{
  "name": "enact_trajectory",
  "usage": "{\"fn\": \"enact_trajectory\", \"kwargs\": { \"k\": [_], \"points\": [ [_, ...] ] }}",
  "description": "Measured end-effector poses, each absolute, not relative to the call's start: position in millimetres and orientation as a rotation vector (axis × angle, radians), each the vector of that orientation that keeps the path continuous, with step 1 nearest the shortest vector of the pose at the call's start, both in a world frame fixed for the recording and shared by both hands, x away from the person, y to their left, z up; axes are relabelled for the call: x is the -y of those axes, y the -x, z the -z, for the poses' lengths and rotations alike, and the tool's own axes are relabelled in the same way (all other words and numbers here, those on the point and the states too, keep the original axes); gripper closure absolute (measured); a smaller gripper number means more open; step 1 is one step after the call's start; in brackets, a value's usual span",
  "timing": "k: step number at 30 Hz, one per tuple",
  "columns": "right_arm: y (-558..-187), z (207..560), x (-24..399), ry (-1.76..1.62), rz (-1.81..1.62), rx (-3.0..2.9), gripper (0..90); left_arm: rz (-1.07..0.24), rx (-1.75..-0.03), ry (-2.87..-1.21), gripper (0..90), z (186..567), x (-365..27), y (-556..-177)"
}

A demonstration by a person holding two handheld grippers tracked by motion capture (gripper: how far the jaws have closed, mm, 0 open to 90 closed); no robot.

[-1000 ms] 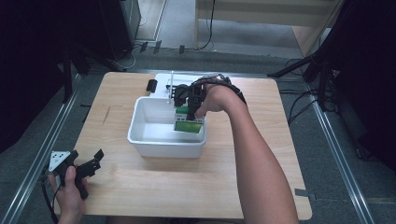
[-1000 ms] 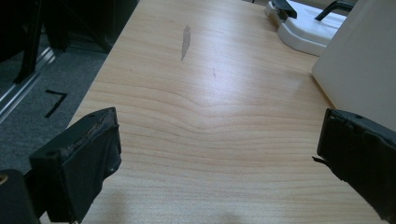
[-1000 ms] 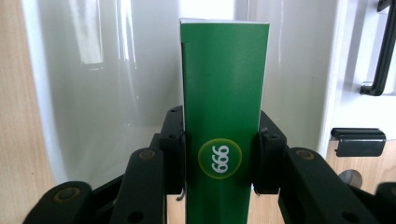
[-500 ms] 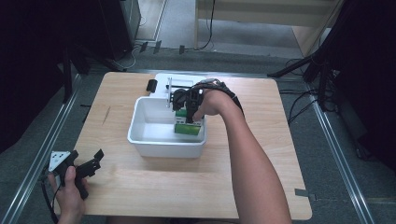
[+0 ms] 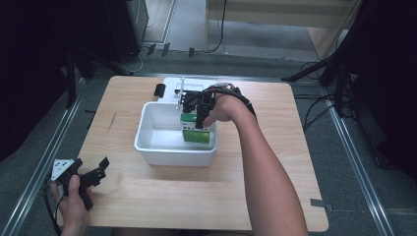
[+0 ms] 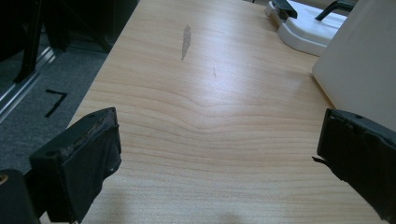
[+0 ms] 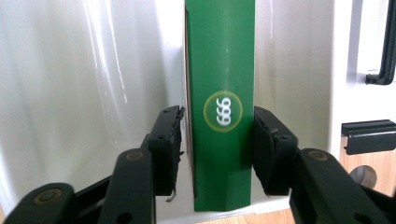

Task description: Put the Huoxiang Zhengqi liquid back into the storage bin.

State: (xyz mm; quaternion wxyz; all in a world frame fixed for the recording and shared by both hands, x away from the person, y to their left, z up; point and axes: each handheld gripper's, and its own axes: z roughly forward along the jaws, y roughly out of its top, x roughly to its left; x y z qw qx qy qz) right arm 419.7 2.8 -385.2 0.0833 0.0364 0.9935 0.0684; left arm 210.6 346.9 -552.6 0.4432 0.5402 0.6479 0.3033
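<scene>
Green box point(image 7: 223, 107), upright against the white tub point(image 5: 147, 128) right wall; right gripper point(image 7: 217, 140) jaws just eased apart, flanking it, left gripper point(image 6: 215, 154) open over table point(image 6: 196, 93); release step, likely withdrawing upward next.

Light wooden bench point(image 5: 147, 196) with a dark streak point(image 6: 186, 41) in the grain, ahead of the left fingers. White flat base point(image 6: 303, 35) with a small black block point(image 5: 159, 90) beyond it, far corner. Grey floor, black stands and cables around.
</scene>
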Motion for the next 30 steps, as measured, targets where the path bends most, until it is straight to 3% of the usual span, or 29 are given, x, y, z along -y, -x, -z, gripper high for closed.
{"fn": "enact_trajectory", "kwargs": {
  "k": [11, 30],
  "points": [
    [-423, 372, 12, -0.222, -0.345, -2.974, 45.2, -0.751, -1.606, -1.336, 0.1, 553, -347, -211],
    [-424, 329, 46, -0.373, -0.498, -2.889, 42.0, -0.752, -1.604, -1.333, 0.1, 553, -347, -210]
  ]
}}
